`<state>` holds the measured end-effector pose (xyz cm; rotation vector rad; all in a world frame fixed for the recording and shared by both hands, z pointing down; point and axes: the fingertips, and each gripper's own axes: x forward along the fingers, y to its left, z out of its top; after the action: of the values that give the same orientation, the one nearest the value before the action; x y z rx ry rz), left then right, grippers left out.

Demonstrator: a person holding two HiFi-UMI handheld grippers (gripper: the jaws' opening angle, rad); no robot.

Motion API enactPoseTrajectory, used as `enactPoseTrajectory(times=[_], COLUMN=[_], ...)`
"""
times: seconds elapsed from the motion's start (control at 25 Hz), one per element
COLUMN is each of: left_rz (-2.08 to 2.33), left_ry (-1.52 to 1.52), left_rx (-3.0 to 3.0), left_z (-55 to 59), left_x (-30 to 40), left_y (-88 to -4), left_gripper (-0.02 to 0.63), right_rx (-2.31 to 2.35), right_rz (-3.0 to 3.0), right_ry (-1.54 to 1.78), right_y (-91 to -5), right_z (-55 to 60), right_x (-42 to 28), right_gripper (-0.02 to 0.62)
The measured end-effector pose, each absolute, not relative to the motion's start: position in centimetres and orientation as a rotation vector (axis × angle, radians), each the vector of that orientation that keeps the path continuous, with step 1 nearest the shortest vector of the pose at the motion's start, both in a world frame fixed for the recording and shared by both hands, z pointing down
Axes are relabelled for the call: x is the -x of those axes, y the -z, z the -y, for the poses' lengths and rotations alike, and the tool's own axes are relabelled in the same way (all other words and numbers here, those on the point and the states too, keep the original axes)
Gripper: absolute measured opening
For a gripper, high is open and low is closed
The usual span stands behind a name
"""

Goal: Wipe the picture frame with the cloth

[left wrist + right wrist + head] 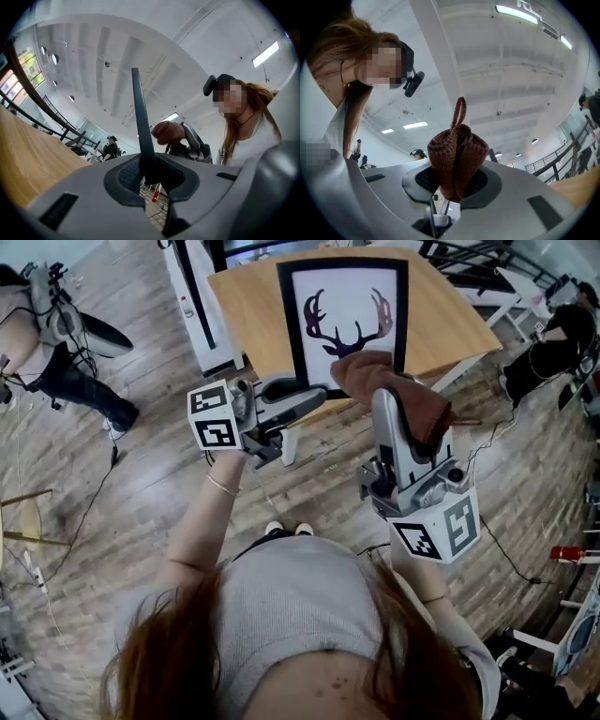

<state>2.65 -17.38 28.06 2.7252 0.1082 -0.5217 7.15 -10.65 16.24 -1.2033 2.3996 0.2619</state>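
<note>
The picture frame [343, 310], black-edged with an antler print, sits at 12 o'clock in my head view, over the wooden table [253, 306]; I cannot tell whether it rests on it. My left gripper [305, 395] is clenched on the frame's lower edge, and its own view shows that thin dark edge [142, 126] pinched between the jaws. The brown cloth [394, 390] lies against the frame's lower right corner, bunched in the grasp of my right gripper [389, 409], whose view shows the cloth [457, 159] filling its jaws. Further out, a person [56, 343] stands on the plank floor [159, 493] at 10 o'clock, and another [553, 343] at 2 o'clock. Cables [506, 559] trail across the floor at 4 o'clock.
</note>
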Motion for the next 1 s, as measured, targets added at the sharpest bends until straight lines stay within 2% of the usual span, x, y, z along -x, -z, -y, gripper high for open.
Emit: enactPoseTrajectory(times=[0.24, 0.36, 1.0], left_rz=[-0.083, -0.078, -0.045], left_ry=[0.519, 0.547, 0.652], left_rx=[-2.755, -2.755, -2.800], left_z=[17.1, 16.9, 15.7], left_x=[-3.9, -3.9, -2.9], left_y=[-27.3, -26.7, -23.5], left_gripper=[0.072, 0.072, 0.072], right_rx=[1.094, 1.076, 1.158], right_rz=[-2.395, -2.388, -2.571], right_ry=[-0.652, -0.743, -0.667], right_y=[-7.8, -5.1, -8.0], right_z=[11.5, 12.8, 16.1], right_x=[-4.7, -2.9, 0.8], right_gripper=[0.097, 0.097, 0.097])
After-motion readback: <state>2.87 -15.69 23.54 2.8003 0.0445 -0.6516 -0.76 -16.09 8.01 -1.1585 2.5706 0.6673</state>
